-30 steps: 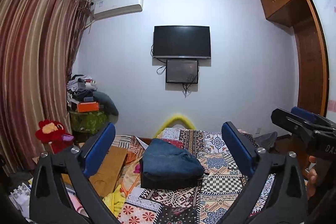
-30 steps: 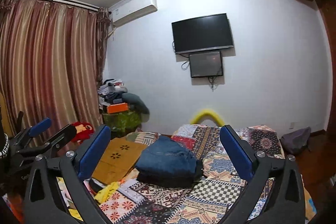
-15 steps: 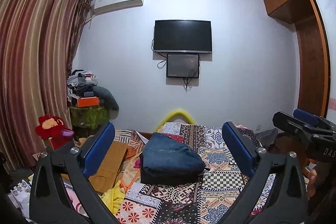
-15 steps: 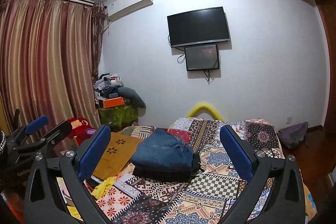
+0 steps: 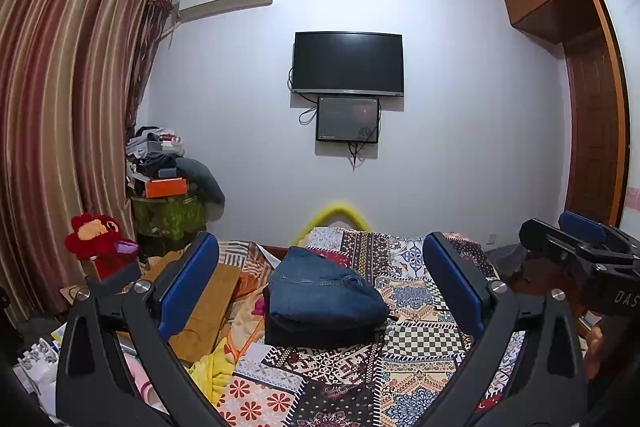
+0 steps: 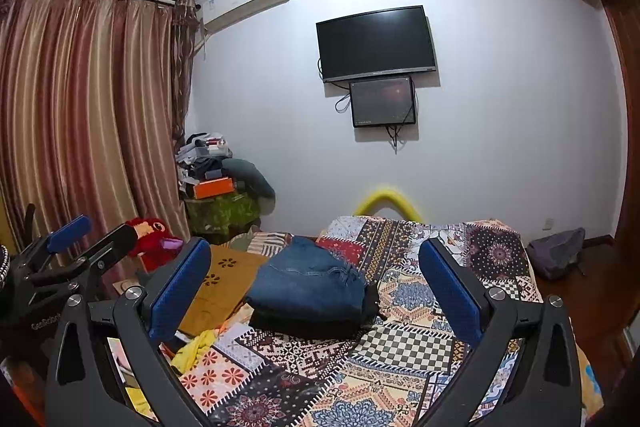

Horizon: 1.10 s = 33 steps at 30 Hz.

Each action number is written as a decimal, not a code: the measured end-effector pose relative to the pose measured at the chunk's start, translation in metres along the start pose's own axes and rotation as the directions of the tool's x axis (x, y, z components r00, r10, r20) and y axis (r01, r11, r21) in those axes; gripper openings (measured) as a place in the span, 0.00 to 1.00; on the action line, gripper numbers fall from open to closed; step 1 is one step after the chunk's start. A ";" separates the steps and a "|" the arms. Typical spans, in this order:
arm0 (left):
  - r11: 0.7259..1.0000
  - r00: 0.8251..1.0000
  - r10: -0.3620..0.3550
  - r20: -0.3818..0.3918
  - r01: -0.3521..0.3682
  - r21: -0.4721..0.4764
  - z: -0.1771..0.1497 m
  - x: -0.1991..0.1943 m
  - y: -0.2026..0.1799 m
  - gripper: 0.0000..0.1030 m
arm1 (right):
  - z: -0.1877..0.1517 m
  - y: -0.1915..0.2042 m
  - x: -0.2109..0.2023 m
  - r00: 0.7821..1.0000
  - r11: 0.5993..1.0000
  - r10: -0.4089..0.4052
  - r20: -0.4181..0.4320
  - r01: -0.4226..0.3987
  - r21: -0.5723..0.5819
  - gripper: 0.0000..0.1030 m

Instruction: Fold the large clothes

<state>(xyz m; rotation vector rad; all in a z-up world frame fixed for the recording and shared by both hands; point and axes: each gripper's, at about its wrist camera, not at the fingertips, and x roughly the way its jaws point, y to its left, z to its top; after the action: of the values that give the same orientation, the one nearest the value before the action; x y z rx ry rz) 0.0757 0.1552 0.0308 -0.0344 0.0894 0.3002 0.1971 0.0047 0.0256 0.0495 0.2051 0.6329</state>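
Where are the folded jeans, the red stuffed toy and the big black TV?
Folded jeans [image 5: 324,287], left wrist view, top denim layer.
Red stuffed toy [image 5: 98,241], left wrist view, its head.
TV [image 6: 374,43], right wrist view, middle of screen.

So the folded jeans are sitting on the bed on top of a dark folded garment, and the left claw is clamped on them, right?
Not quite. The left claw is open and holds nothing, as the left wrist view shows. The folded jeans do sit on a dark folded garment on the bed.

left tool [image 5: 320,283] spread wide, right tool [image 6: 316,287] likewise
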 end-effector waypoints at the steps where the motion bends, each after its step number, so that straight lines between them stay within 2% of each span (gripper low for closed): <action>1: 1.000 1.000 0.000 -0.001 0.000 0.001 0.000 0.000 0.000 1.00 | 0.001 0.000 0.000 1.000 1.000 0.000 -0.003 0.000 0.001 1.00; 33: 1.000 0.999 -0.027 -0.030 0.027 0.001 -0.010 0.008 -0.001 1.00 | -0.002 0.004 -0.002 1.000 1.000 -0.019 -0.020 0.018 -0.017 1.00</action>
<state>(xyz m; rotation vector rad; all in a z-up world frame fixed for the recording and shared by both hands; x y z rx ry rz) 0.0831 0.1564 0.0206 -0.0382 0.1187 0.2722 0.1932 0.0069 0.0244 0.0244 0.2197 0.6167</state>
